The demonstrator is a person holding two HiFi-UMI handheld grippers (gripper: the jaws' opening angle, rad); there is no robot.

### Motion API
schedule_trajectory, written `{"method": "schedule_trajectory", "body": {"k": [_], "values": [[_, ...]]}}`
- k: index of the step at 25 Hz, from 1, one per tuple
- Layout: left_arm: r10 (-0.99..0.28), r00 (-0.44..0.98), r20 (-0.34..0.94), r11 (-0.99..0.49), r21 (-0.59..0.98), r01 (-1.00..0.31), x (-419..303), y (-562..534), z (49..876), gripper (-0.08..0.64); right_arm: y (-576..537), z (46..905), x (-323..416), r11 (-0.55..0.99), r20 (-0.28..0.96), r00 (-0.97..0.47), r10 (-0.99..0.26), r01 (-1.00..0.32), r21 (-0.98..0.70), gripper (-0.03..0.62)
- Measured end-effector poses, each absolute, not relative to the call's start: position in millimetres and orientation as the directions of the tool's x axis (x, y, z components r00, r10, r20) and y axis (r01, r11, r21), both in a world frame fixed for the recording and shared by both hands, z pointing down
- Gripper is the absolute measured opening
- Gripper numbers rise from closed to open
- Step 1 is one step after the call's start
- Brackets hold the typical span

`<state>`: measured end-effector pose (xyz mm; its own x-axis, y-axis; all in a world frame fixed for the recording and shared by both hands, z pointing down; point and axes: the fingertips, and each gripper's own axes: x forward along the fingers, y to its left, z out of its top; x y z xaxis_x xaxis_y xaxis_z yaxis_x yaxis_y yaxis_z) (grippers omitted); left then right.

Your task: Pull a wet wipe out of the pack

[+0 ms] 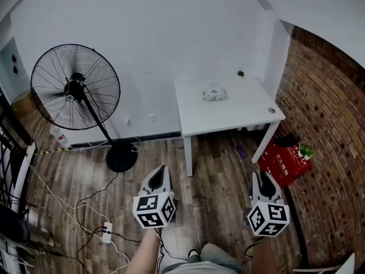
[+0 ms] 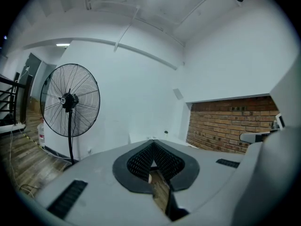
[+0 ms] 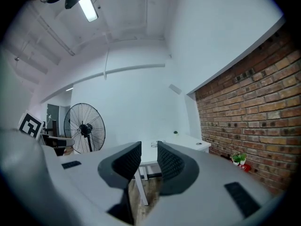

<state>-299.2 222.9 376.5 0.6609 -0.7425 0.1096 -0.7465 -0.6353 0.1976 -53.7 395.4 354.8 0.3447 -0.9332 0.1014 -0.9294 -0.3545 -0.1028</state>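
Head view, nearest first: what am I holding, and in what state?

Spotter: Both tongs sit low, well short of the table (image 1: 239, 116). The left gripper (image 1: 161, 170) is clenched, its ribbed tips meeting on nothing. The right gripper (image 1: 263, 176) is released, with a clear gap between its jaws and nothing in it either.

Me: And the pack?

Spotter: The pack of wipes (image 1: 215, 93) lies flat on the table, towards the back edge and about midway across the top. It's straight ahead of you and well apart from both tongs. I'd say it sits roughly between their two lines, so neither hand is clearly nearer. Its long side seems to run along the table's front edge, though it's small from here.

Me: So I have to close on the table before anything else. My right is already released, and in the right gripper view the table shows through its gap, so I'd judge that hand should do the pulling. The left could press the pack down.

Spotter: Agreed.

Me: Any writing I can use?

Spotter: The pack's print is too small to read. A red box (image 1: 282, 163) on the floor right of the table carries pale lettering, also unreadable. The tongs' cubes show only square markers.
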Motion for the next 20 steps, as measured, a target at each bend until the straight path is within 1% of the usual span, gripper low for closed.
{"method": "schedule_trajectory", "body": {"k": [8, 14, 20], "values": [[-0.750, 0.645, 0.146, -0.615, 0.206, -0.761, -291.5, 196.6, 397.2, 0.000, 363.3, 370.4, -35.2, -0.356, 0.119, 0.343, -0.932, -0.927, -0.114, 0.106], [-0.764, 0.630, 0.139, -0.599, 0.209, -0.773, -266.7, 151.4, 390.2, 0.000, 315.7, 368.2, 4.2, -0.357, 0.104, 0.345, -0.933, -0.924, -0.135, 0.106], [-0.792, 0.597, 0.126, -0.569, 0.203, -0.797, -234.0, 101.3, 382.1, 0.000, 260.7, 363.7, 47.7, -0.328, 0.096, 0.317, -0.943, -0.935, -0.137, 0.106]]}}
